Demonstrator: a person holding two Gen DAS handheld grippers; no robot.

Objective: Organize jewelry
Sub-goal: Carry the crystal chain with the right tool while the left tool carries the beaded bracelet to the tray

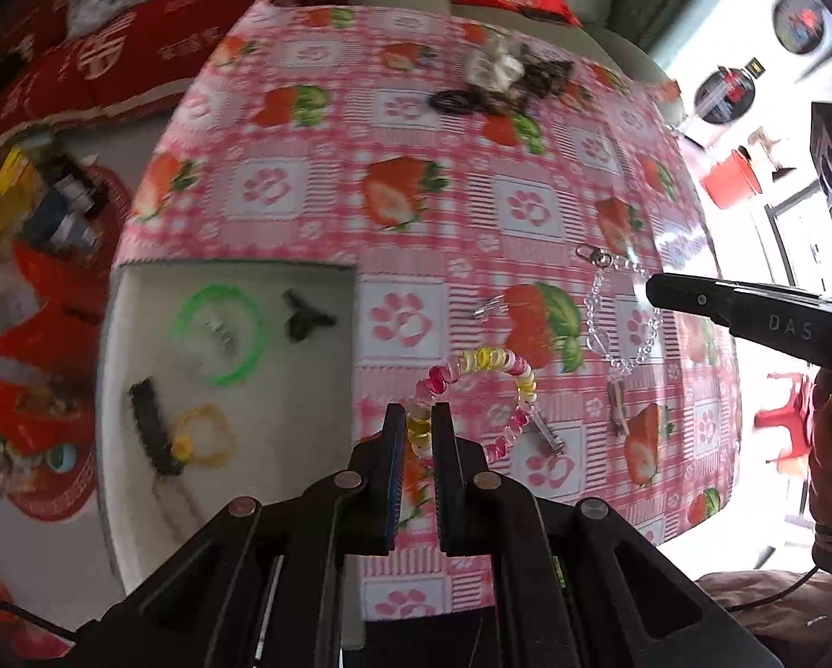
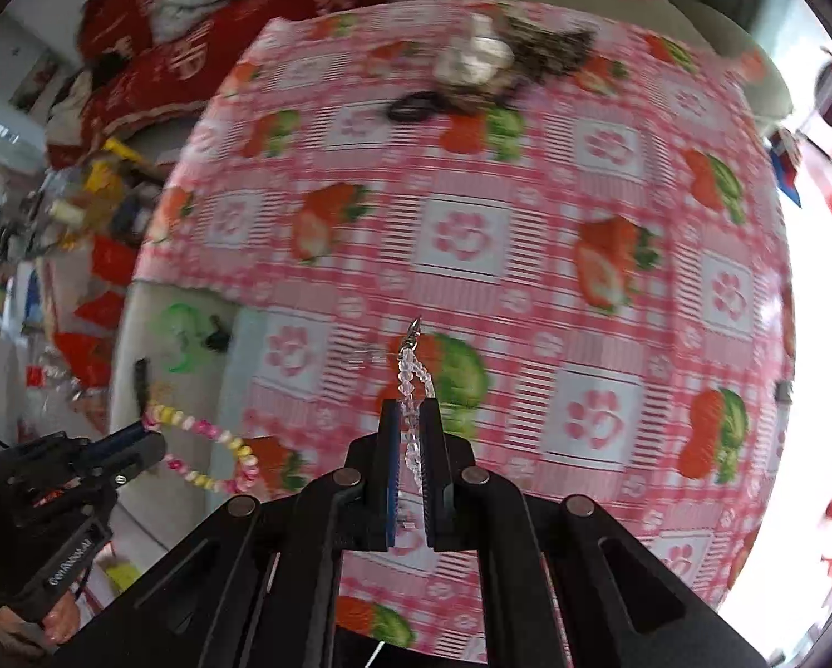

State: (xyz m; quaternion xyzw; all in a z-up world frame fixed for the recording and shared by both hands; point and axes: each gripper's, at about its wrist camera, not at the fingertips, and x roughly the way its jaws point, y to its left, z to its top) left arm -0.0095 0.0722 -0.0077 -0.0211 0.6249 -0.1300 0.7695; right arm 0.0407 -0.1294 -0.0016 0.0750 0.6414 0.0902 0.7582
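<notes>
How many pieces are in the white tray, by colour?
Green: 1, the ring
Yellow: 1, the loop
Black or dark: 2, the long clip and the small dark piece
Silvery: 1, a small blurred piece inside the ring
Total: 5
</notes>
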